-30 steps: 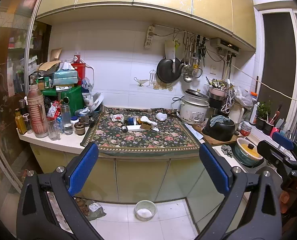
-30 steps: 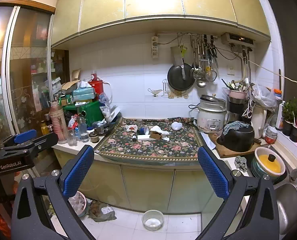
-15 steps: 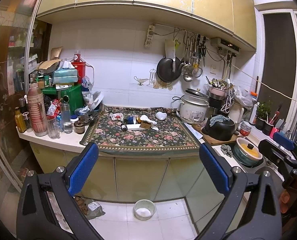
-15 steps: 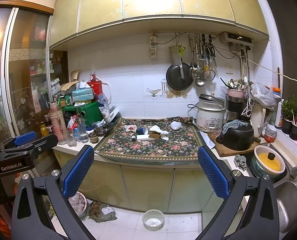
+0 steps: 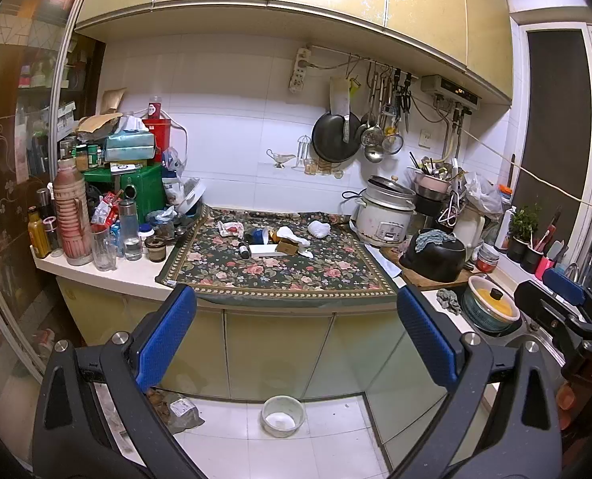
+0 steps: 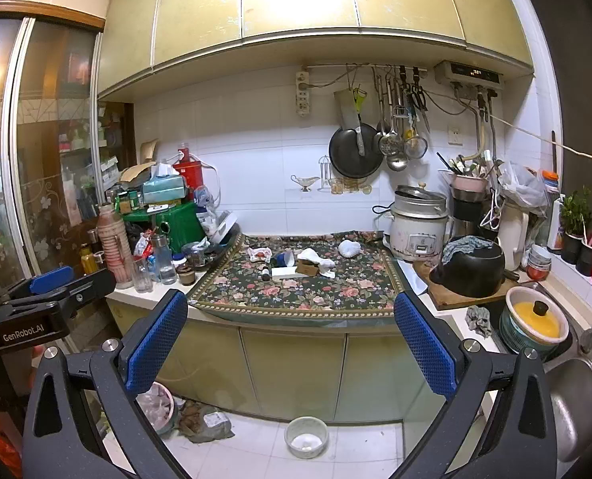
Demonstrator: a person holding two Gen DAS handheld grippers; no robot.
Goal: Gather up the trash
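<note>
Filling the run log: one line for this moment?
left gripper: open, empty | right gripper: open, empty | trash: on floral mat, untouched

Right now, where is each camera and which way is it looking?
Left wrist: on the left gripper, facing the floral mat; its open jaws show, the right gripper at the right edge.
Right wrist: on the right gripper, facing the same mat; the left gripper at the left edge.
Shared: mat, rice cooker, floor bowl.
</note>
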